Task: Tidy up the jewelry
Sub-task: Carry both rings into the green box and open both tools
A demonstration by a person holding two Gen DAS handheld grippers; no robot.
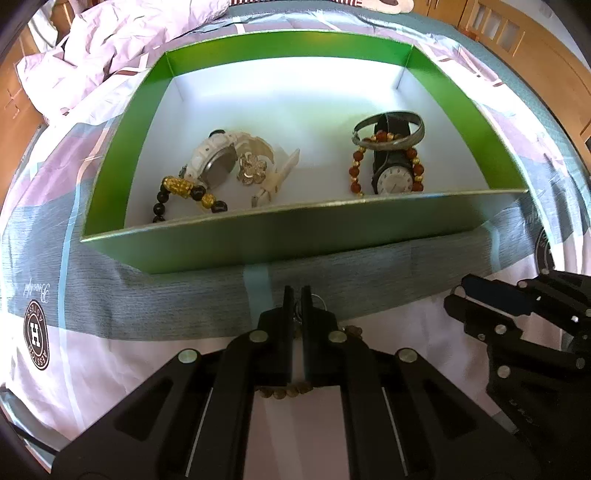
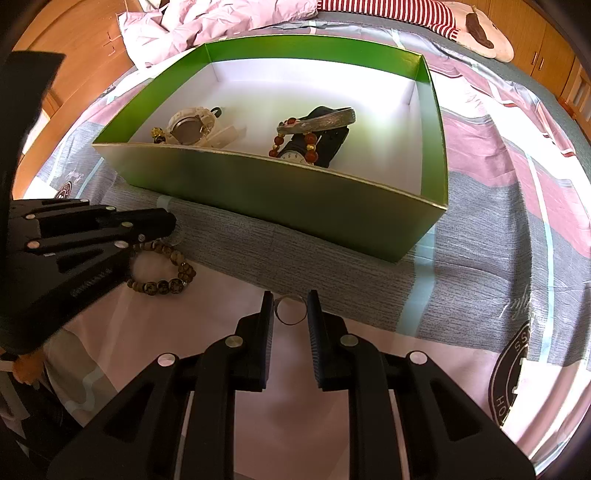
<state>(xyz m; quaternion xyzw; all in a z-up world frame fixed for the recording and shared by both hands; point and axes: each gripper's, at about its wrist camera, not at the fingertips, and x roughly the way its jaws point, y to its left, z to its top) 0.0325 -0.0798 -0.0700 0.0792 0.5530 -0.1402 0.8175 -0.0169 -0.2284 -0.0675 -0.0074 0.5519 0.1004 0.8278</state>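
A green box [image 1: 258, 240] with a white floor sits on the bed; it also shows in the right wrist view [image 2: 295, 199]. Inside lie a white watch [image 1: 221, 158], a black and gold bead bracelet [image 1: 184, 195], a dark watch [image 1: 393, 173], a red bead bracelet [image 1: 356, 166] and a silver bangle [image 1: 388, 136]. My left gripper [image 1: 295, 295] is shut on a brown bead bracelet [image 2: 162, 273] lying on the bedsheet before the box. My right gripper [image 2: 290, 306] stands around a silver ring [image 2: 291, 310], its fingers almost touching it.
The bedsheet [image 2: 498, 229] is pink, grey and white with round logos. A crumpled pink duvet [image 1: 110, 48] lies behind the box at the left. A striped plush toy [image 2: 443, 18] lies at the far right. Wooden furniture [image 2: 74, 55] surrounds the bed.
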